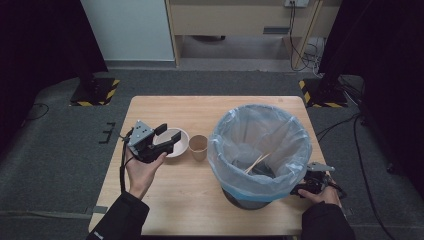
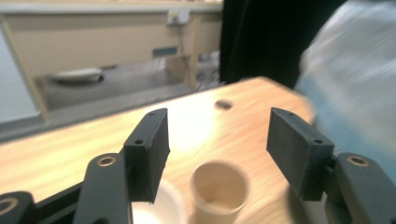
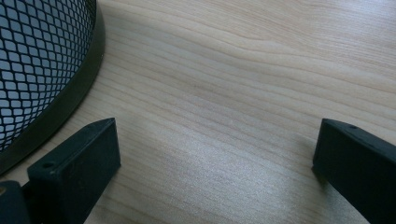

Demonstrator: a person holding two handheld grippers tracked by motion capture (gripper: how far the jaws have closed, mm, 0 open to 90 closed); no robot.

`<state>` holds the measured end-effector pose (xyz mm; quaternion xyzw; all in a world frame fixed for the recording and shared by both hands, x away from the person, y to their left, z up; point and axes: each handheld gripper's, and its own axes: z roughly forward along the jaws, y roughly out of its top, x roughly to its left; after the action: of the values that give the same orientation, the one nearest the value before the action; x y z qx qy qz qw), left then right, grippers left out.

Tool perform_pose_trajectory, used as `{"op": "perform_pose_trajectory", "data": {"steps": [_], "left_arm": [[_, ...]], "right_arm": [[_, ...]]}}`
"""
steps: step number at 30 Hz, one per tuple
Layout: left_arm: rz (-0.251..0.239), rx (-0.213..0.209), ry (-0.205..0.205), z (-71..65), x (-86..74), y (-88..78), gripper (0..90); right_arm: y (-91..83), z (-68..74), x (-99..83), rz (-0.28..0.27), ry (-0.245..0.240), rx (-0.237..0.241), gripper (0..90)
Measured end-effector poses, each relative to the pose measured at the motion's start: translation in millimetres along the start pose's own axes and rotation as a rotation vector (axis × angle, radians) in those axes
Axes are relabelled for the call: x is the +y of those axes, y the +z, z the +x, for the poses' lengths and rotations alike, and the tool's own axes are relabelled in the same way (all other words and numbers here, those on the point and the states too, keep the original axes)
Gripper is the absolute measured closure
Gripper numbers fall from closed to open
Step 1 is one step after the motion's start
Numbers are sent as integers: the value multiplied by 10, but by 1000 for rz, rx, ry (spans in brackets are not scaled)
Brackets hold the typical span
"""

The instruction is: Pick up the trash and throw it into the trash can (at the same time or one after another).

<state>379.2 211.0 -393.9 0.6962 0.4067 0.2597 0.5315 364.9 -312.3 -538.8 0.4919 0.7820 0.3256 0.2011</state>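
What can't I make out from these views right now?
- Bin bottom, high view: bag folds and rim hide it beyond the chopsticks.
- Bowl, high view: left gripper partly covers it.
- Paper cup, left gripper view: blurred, cut by the bottom edge.

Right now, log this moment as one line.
left gripper: open, above bowl | right gripper: open, on table beside bin | cup: upright

I see a light wooden table (image 1: pixel 165 200). Ahead of my left jaws a white bowl (image 1: pixel 177 142) and paper cup (image 1: pixel 198 147) stand side by side; a lined mesh bin (image 1: pixel 260 150) stands beside my right jaws.
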Motion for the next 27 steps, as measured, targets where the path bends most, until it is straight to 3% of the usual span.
{"op": "perform_pose_trajectory", "data": {"steps": [8,15,22,27], "left_arm": [[105,100,-49,351,-431,191,355],[177,203,-79,664,-673,281,339],[252,233,-139,842,-870,428,331],[293,229,-161,882,-960,491,359]], "right_arm": [[0,0,0,0,0,0,9],[0,2,0,1,2,1,8],[2,2,0,-1,3,0,8],[5,-3,3,-2,-4,2,8]]}}
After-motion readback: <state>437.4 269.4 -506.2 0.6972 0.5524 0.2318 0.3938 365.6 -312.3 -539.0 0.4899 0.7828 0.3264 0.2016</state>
